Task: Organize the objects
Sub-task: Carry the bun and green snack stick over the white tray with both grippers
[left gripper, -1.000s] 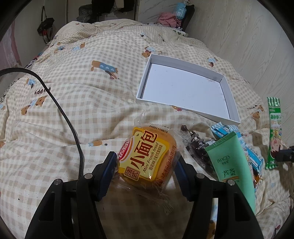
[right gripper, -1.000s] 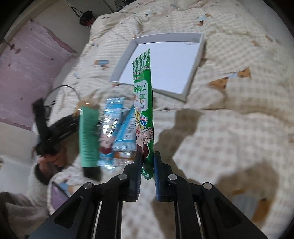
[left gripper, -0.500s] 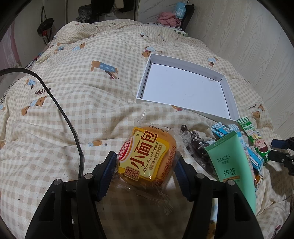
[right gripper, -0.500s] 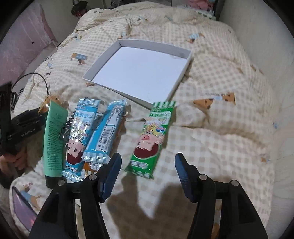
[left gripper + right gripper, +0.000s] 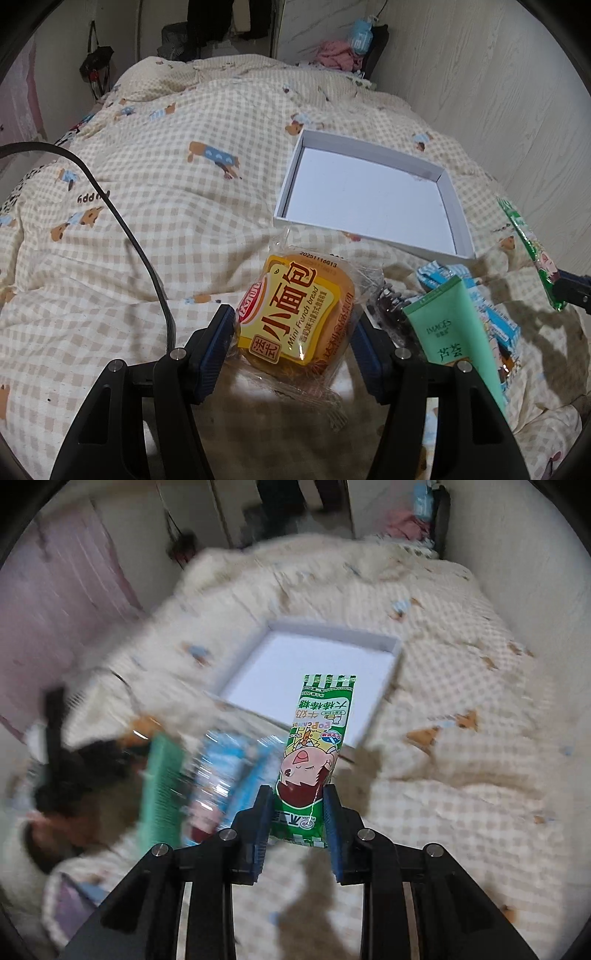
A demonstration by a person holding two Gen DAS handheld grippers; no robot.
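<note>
While the left gripper (image 5: 293,349) sits low over the checked blanket (image 5: 155,206), its two blue pads (image 5: 216,349) squeeze a yellow bread pack (image 5: 295,321) from both sides. A black cable (image 5: 122,221) runs across the blanket to the left of it. Behind the bread lies the white box (image 5: 458,221), open on top, with nothing in it. To the right of the bread is a green tube (image 5: 454,332), lying on some blue snack packs (image 5: 506,328).

In the blurry right view, the right gripper (image 5: 297,812) has a green candy pack (image 5: 317,746) between its pads. The jaws are closing in on it, and the pads touch its bottom end. The pack sticks up toward the white box (image 5: 391,679). It is held above the blanket (image 5: 461,738), not in the box.
</note>
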